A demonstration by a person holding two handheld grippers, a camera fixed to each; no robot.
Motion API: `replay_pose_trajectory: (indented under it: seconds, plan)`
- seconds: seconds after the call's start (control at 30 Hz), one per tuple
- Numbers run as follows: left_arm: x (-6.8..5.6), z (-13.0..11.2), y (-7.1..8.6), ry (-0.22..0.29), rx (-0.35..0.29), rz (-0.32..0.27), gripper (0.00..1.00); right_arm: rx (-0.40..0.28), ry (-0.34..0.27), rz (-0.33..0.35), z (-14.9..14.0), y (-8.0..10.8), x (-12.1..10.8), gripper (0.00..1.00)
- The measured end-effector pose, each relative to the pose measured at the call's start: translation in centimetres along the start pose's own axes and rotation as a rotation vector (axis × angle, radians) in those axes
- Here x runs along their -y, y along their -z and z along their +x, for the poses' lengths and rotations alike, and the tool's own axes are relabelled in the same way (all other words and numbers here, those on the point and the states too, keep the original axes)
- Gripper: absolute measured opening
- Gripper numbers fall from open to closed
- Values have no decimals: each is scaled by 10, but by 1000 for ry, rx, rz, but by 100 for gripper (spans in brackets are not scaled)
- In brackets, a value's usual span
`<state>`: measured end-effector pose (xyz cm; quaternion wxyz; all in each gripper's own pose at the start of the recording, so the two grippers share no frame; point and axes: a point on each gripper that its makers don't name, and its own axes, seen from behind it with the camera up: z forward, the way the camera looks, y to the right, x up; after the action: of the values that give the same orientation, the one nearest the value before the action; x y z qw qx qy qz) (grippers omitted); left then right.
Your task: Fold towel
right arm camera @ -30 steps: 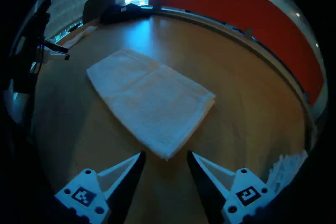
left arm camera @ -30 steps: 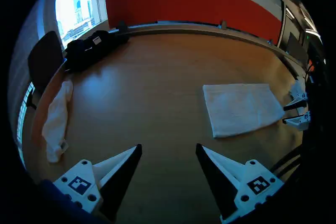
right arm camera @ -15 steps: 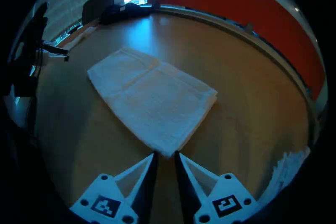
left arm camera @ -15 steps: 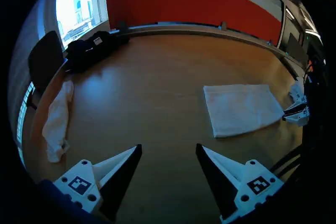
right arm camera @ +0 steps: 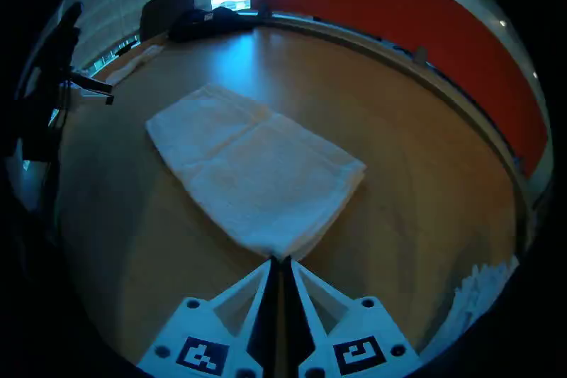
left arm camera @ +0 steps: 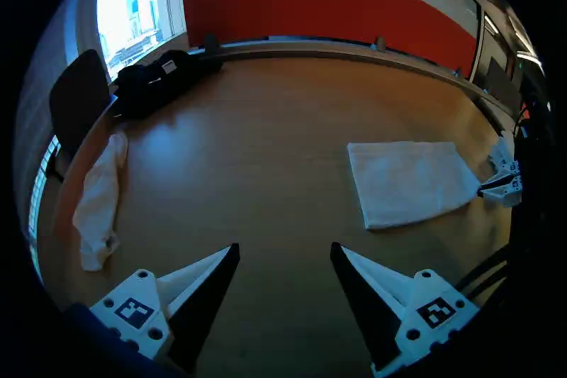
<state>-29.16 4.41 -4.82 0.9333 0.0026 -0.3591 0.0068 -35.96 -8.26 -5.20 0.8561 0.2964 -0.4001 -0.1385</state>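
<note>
A white folded towel (right arm camera: 248, 172) lies flat on the wooden table (right arm camera: 397, 158); in the left gripper view the towel (left arm camera: 411, 179) sits at the right. My right gripper (right arm camera: 281, 263) is shut on the towel's near corner, the fingertips pinching its edge. From the left gripper view the right gripper (left arm camera: 502, 186) sits at the towel's right-hand corner. My left gripper (left arm camera: 283, 254) hangs open over bare table, well left of the towel, with nothing between its fingers. It also appears far off in the right gripper view as the left gripper (right arm camera: 91, 87).
A crumpled white cloth (left arm camera: 98, 197) lies near the table's left edge. A black bag (left arm camera: 152, 80) and a dark chair (left arm camera: 74, 101) are at the far left. A red partition (left arm camera: 326, 9) runs along the far edge. More white cloth (right arm camera: 482, 286) lies at my right.
My right gripper moved in to the towel's near corner and its fingers went from open to shut on it. The left gripper barely moved.
</note>
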Motion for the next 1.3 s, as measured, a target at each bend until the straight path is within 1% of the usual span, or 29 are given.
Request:
replay_pose_trajectory:
  seconds: [0.17,0.33,0.77,0.97,1.07,1.3]
  plan:
    - [2,0,1,2,-1,0,95,-26,7,-11,14,6,-1,5]
    - [3,0,3,3,-2,-1,95,-63,33,-17,37,13,0,5]
    - [3,1,7,12,-12,-2,95,-179,128,0,120,24,9,5]
    - [3,0,10,17,-13,-3,95,-222,168,16,151,29,16,5]
    - [3,0,10,21,-13,-3,95,-231,182,23,160,29,19,5]
    - [3,0,12,31,-18,-7,95,-226,196,38,165,24,25,5]
